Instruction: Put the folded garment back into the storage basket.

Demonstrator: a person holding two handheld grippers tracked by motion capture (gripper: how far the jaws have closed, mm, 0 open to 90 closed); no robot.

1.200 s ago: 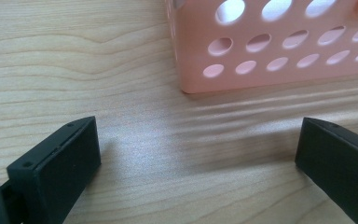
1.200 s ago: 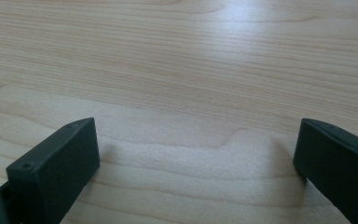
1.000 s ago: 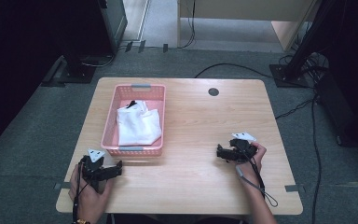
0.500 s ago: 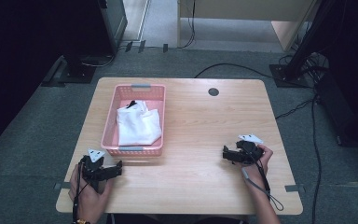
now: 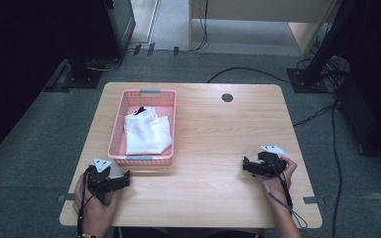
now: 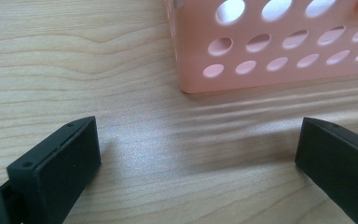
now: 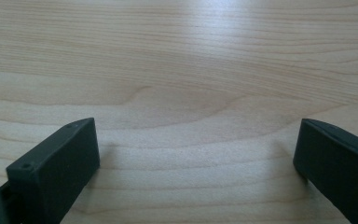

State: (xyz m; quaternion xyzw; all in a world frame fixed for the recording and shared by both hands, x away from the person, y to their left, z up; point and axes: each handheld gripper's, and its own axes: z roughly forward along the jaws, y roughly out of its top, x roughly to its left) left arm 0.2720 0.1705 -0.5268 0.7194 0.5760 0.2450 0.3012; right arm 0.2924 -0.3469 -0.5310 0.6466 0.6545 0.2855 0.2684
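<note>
High view: two empty grippers, left gripper (image 5: pixel 121 179) and right gripper (image 5: pixel 248 166), one pink basket (image 5: pixel 141 159), one white cloth (image 5: pixel 147 133).

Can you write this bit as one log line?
left gripper: open, near pink basket | right gripper: open, on table | white cloth: in basket

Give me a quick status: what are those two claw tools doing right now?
Left gripper open, empty, beside pink basket. Right gripper open, empty, on bare table. White cloth folded inside basket. Nothing in the way.
</note>
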